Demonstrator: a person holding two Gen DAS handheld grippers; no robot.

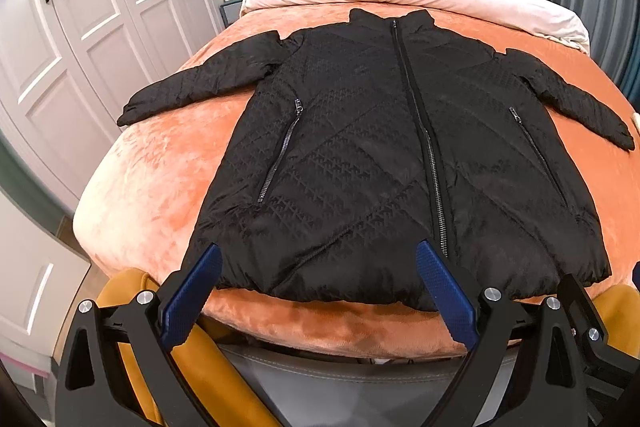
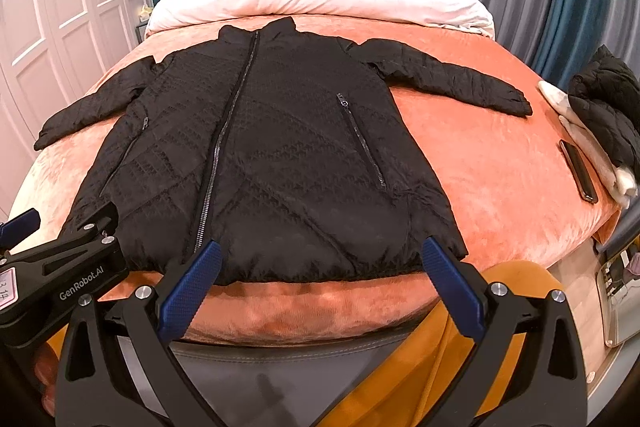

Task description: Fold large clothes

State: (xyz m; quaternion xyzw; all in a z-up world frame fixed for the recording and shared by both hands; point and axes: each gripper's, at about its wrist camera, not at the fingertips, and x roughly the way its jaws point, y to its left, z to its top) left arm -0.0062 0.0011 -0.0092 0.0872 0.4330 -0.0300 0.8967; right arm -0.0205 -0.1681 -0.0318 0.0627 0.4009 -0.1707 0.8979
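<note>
Both tongs, the left gripper and the right gripper, hover with fingers spread wide apart, gripping nothing, just short of the hem of a black quilted jacket. The jacket lies flat, zipped, sleeves outstretched, on an orange blanket covering the bed.

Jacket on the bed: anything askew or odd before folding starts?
Nothing wrong with the black jacket: flat, zipped, both sleeves spread out. Only oddities sit at the right edge of the orange blanket: a phone beside a loose clothes pile.
</note>
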